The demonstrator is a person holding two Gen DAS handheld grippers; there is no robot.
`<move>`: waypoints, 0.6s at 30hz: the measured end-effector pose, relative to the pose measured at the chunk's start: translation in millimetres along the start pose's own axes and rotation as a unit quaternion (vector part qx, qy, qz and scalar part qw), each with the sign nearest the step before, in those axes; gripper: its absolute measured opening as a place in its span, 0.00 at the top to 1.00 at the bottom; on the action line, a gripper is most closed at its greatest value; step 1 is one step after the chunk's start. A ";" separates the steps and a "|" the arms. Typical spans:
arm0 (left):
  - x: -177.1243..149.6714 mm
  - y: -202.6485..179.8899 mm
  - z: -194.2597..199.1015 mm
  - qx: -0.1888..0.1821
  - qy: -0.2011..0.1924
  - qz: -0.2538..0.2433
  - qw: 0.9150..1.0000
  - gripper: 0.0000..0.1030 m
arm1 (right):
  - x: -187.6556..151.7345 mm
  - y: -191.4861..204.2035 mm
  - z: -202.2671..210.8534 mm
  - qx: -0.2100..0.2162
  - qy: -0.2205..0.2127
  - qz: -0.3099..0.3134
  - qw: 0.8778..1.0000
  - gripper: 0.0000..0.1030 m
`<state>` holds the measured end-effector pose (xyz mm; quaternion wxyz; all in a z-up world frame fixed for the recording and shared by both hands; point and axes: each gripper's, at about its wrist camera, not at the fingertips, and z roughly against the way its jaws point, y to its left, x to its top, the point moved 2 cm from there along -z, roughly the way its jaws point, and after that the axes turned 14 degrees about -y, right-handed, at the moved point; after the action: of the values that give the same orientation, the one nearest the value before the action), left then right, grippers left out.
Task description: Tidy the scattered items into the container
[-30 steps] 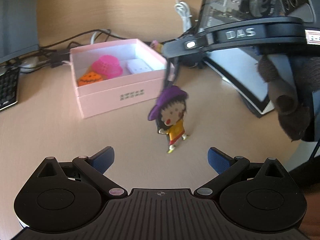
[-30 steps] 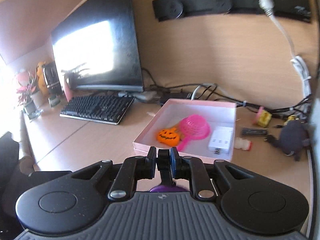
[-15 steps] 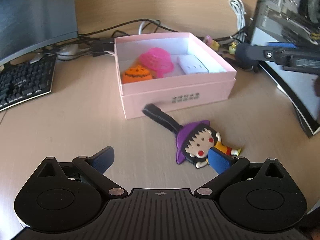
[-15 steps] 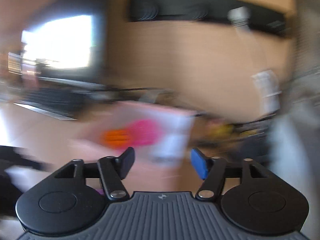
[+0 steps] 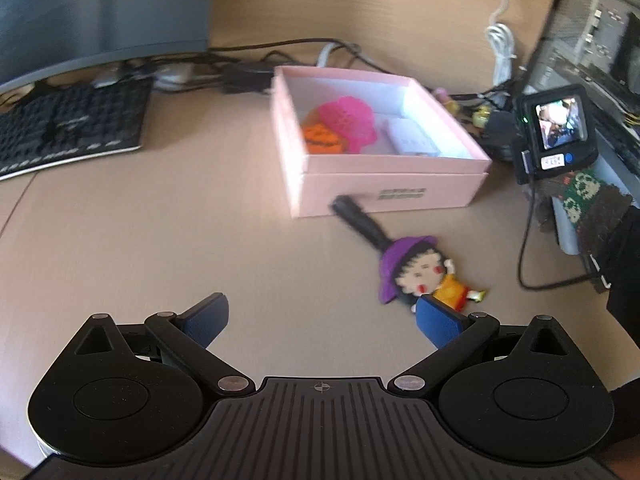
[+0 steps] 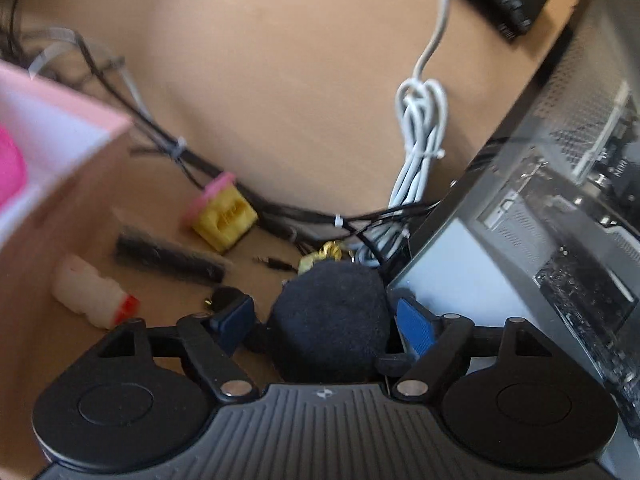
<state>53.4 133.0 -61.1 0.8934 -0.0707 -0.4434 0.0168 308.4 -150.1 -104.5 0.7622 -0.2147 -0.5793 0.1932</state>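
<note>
The pink box [image 5: 384, 168] holds a pink mesh hat [image 5: 352, 120], an orange pumpkin [image 5: 320, 140] and a white adapter [image 5: 412, 142]. A doll keychain with a purple hat [image 5: 420, 276] lies flat on the desk in front of the box, its black strap toward the box. My left gripper [image 5: 320, 312] is open with nothing in it, and its right fingertip is just short of the doll. My right gripper [image 6: 324, 316] is low beside the computer case with its jaws opening. A dark plush toy [image 6: 332, 320] sits between the fingers, and the pads do not press on it.
Behind the box lie a yellow block with a pink top [image 6: 224, 216], a black stick [image 6: 168, 258], a small white bottle with a red cap [image 6: 90, 294] and tangled cables [image 6: 420, 140]. A computer case [image 6: 540, 200] is on the right. A keyboard [image 5: 68, 128] and a monitor [image 5: 100, 12] are on the left.
My right gripper let go of the doll's strap, and the doll dropped onto the desk in front of the box. The gripper then swung right and down to the dark plush, jaws parting.
</note>
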 end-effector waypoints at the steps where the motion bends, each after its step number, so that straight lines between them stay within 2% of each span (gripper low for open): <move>1: -0.2 4.5 0.9 0.007 0.001 0.004 1.000 0.01 | -1.4 1.5 -4.8 -0.001 0.004 0.002 1.000 0.23; 2: 0.0 8.0 0.9 0.011 0.001 0.009 1.000 0.01 | -2.9 1.1 -6.8 0.000 0.006 0.000 1.000 0.23; 4: 0.8 12.2 -1.5 0.012 0.004 0.018 1.000 0.01 | -1.5 -1.2 -3.6 0.005 0.005 -0.013 1.000 0.39; 8: 3.2 1.6 -13.5 -0.007 0.011 0.007 1.000 0.01 | 7.4 -10.7 17.0 0.032 -0.003 -0.050 0.998 0.40; 12: 4.4 -21.2 -27.9 -0.032 0.016 -0.010 0.999 0.01 | 14.9 -23.7 64.3 0.070 -0.023 -0.080 0.994 0.40; 18: 2.0 -54.0 -42.7 -0.044 0.019 -0.023 0.999 0.01 | 5.0 -44.8 156.8 0.184 -0.031 -0.125 0.974 0.40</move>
<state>86.8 75.1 -77.4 0.8980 -0.0998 -0.4278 -0.0247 160.2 -168.5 -38.8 0.7882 0.0100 -0.5797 0.2062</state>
